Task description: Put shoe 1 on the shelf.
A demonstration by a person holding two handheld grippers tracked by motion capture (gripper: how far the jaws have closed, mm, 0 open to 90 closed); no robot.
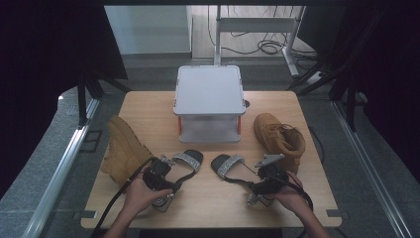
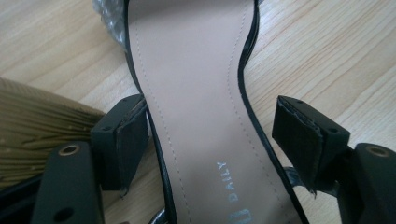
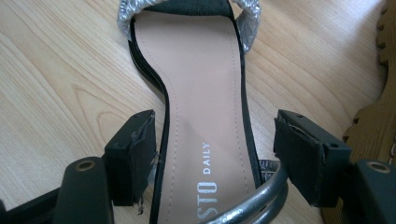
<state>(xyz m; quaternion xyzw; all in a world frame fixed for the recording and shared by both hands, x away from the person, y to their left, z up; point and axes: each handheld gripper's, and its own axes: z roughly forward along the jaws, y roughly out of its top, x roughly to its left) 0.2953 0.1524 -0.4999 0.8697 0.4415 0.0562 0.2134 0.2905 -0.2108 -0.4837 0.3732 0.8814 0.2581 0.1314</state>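
Both sandals lay flat on the table [image 1: 208, 198], between 2 tan boots. Left gripper [image 2: 219, 135] jaws stood wide astride the left sandal [image 2: 196, 102], unclamped; right gripper [image 3: 215, 140] likewise over the right sandal [image 3: 201, 93]. Risk: pads closing on the thin sole edge might slip off.

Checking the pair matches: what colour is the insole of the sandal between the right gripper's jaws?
Pale pinkish beige insole, black edging; clearest in the right gripper view.
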